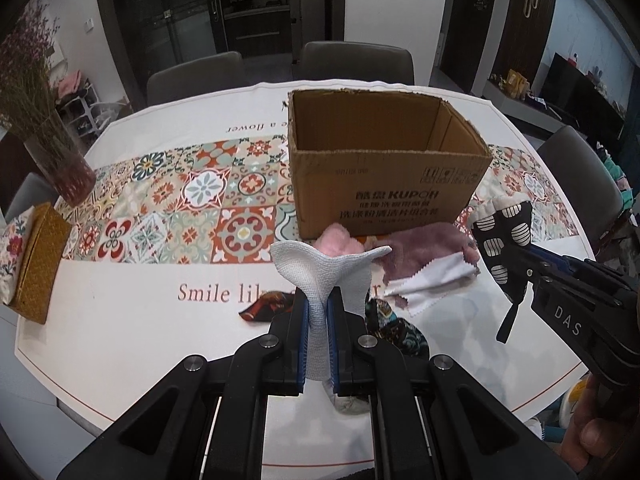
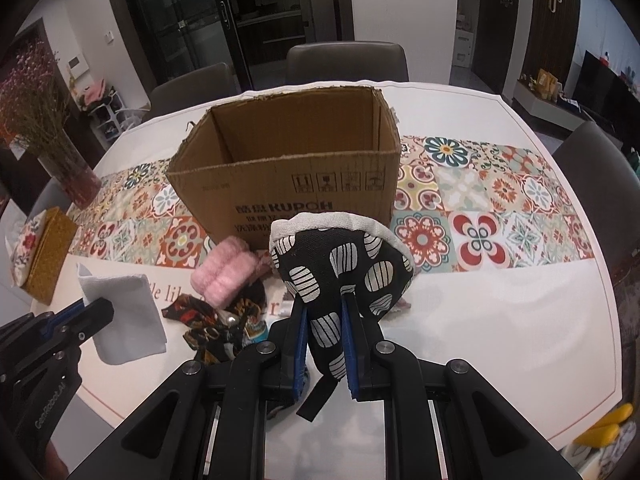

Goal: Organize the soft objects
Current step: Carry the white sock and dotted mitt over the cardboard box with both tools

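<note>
Left wrist view: the left gripper (image 1: 319, 312) is clenched on a white cloth (image 1: 320, 276), which stands up between its fingers and flares out above them, held over the near part of the table (image 1: 120, 320). Just beyond it on the table lie a pink fuzzy cloth (image 1: 340, 240), a mauve towel (image 1: 424, 248) with a white zigzag-edged cloth (image 1: 432, 280) on top of it, and a dark patterned scarf (image 1: 384, 320) closer to the near edge. Behind these, on the tiled runner across the middle of the table, stands an open cardboard box (image 1: 384, 196). The right gripper (image 1: 524, 264) enters from the right edge, grasping a black oven mitt (image 1: 504, 240) with white oval patches. In the right wrist view, that gripper (image 2: 325, 328) holds the mitt (image 2: 340, 264) by its lower part, its strap hanging down between the fingers, in front of the box (image 2: 288, 184). Toward the left edge of the table stand a vase of dried flowers (image 1: 60, 160) and a woven tissue box (image 1: 36, 264).
</note>
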{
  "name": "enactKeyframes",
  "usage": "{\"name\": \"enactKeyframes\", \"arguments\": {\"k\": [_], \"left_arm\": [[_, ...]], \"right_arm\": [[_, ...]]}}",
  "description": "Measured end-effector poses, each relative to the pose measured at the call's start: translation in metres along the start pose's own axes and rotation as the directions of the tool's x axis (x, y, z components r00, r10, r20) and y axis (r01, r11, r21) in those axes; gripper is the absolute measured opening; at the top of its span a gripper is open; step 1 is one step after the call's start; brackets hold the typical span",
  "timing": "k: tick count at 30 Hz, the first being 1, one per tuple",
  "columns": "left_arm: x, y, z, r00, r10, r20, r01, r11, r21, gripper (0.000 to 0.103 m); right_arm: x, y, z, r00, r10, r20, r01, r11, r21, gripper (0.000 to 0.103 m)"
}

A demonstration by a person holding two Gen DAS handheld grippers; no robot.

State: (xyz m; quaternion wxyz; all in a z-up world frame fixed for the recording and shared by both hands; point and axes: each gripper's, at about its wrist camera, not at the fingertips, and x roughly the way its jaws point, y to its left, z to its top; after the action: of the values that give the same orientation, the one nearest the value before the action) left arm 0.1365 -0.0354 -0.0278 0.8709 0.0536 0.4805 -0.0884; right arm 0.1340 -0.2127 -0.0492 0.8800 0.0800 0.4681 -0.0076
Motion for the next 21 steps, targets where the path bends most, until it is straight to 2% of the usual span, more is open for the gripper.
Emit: {"name": "enactKeyframes", "arguments": {"k": [21], "left_arm": [[-0.015,0.000,0.048,0.997,-0.030,0.064,0.030,0.999,0.012,0.010]], "right_arm": [[-0.024,0.004,0.043,0.995,0.033,0.091,-0.031,0.999,-0.019,0.017]]}}
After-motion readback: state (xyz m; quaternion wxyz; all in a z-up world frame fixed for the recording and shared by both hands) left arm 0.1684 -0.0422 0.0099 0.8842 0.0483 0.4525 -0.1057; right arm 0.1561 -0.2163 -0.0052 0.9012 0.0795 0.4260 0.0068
